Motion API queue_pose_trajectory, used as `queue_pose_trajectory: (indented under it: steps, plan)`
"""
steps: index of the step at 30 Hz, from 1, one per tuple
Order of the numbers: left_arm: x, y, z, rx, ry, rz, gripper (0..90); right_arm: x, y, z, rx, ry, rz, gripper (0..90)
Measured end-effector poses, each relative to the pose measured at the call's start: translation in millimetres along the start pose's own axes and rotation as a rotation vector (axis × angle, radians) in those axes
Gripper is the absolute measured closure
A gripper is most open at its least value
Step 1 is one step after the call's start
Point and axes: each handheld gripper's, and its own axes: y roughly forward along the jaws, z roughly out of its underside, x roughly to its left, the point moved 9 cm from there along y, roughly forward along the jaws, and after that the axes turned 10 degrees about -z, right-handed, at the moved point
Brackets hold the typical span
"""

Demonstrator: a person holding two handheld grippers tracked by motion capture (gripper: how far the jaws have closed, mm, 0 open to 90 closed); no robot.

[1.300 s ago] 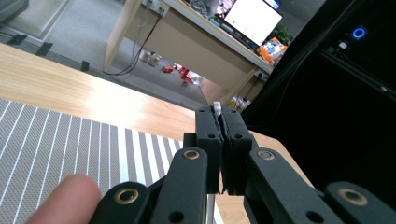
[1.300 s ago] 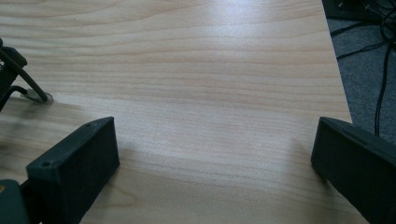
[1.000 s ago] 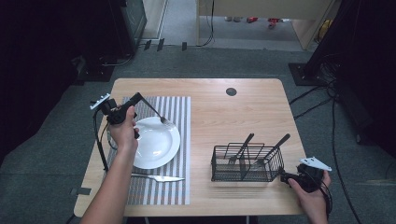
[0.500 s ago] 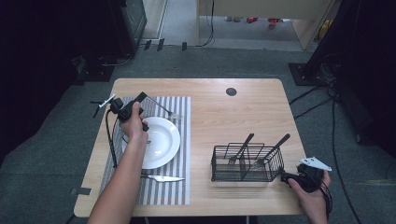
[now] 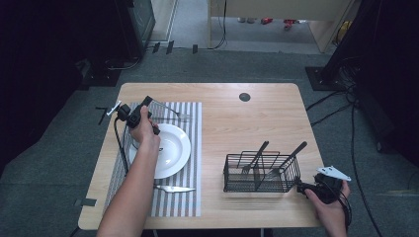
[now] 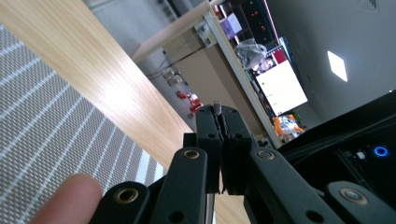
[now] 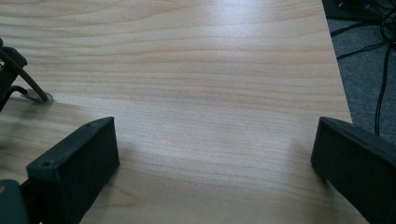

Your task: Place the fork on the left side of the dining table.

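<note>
Pinching a silver metal fork (image 5: 170, 110) by its handle, left gripper (image 5: 147, 102) hangs at upper left over the grey striped placemat (image 5: 190, 163), likely laying it beside the round white plate (image 5: 173, 153); right gripper (image 5: 302, 187), jaws spread, idles lower right near the black wire cutlery basket (image 5: 261, 173).

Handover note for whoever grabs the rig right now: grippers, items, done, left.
Left gripper: shut on a fork, held over the far end of the striped placemat, beyond the plate.
Right gripper: open, empty, resting low at the table's near right corner beside the wire caddy.
Items: white plate on the placemat, knife on the placemat just in front of it, two utensils standing in the caddy.
Done, judging by the layout: plate and knife set.
Left, probably: lay the fork down by the plate; whether the caddy's utensils are needed is unclear.
</note>
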Motion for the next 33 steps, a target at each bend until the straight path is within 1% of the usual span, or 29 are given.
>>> queue_pose_trajectory:
  steps: [3,5,7,10,11,15,19,20,22,24,26,27,28,29,30,32,33]
  plan:
    - [2.5,1.5,-1.3,-0.013,-0.011,0.002,89.3,0.0,0.0,0.0,0.0,0.0,0.0,0.7]
    - [5.5,2.2,-1.9,-0.026,-0.026,-0.001,89.3,0.0,0.0,0.0,0.0,0.0,0.0,0.7]
    - [8.6,2.9,-0.9,-0.031,-0.031,-0.014,89.3,0.0,0.0,0.0,0.0,0.0,0.0,0.7]
    - [11.8,3.6,2.9,-0.026,-0.02,-0.029,89.3,0.0,0.0,0.0,0.0,0.0,0.0,0.7]
    - [12.5,3.7,4.3,-0.023,-0.01,-0.034,89.3,0.0,0.0,0.0,0.0,0.0,0.0,0.7]
    - [15.0,1.4,5.8,-0.023,-0.018,-0.036,89.2,0.0,0.0,0.0,0.0,0.0,0.0,0.7]
    - [16.8,-2.8,6.8,-0.009,-0.012,-0.041,89.1,0.0,0.0,0.0,0.0,0.0,0.0,0.7]
    - [17.1,-3.6,6.9,-0.005,-0.008,-0.045,88.9,0.0,0.0,0.0,0.0,0.0,0.0,0.7]
    - [18.6,-5.7,7.0,0.007,0.022,-0.065,87.8,0.0,0.0,0.0,0.0,0.0,0.0,0.7]
    - [21.2,-7.7,7.2,0.024,0.049,-0.087,86.3,0.0,0.0,0.0,0.0,0.0,0.0,0.7]
    - [24.7,-9.1,7.4,0.045,0.054,-0.102,85.4,0.0,0.0,0.0,0.0,0.0,0.0,0.7]
    - [27.9,-9.6,7.5,0.061,0.058,-0.122,84.7,0.0,0.0,0.0,0.0,0.0,0.0,0.7]
    - [29.1,-10.1,7.4,0.079,0.047,-0.121,84.1,0.0,0.0,0.0,0.0,0.0,0.0,0.7]
    - [29.7,-10.6,7.5,0.095,0.048,-0.124,83.9,0.0,0.0,0.0,0.0,0.0,0.0,0.7]
    - [30.4,-11.4,7.8,0.119,0.054,-0.135,83.6,0.0,0.0,0.0,0.0,0.0,0.0,0.7]
    - [30.2,-12.3,8.4,0.161,0.064,-0.135,83.1,0.0,0.0,0.0,0.0,0.0,0.0,0.7]
    - [32.3,-13.6,8.3,0.201,0.083,-0.16,82.1,0.0,0.0,0.0,0.0,0.0,0.0,0.7]
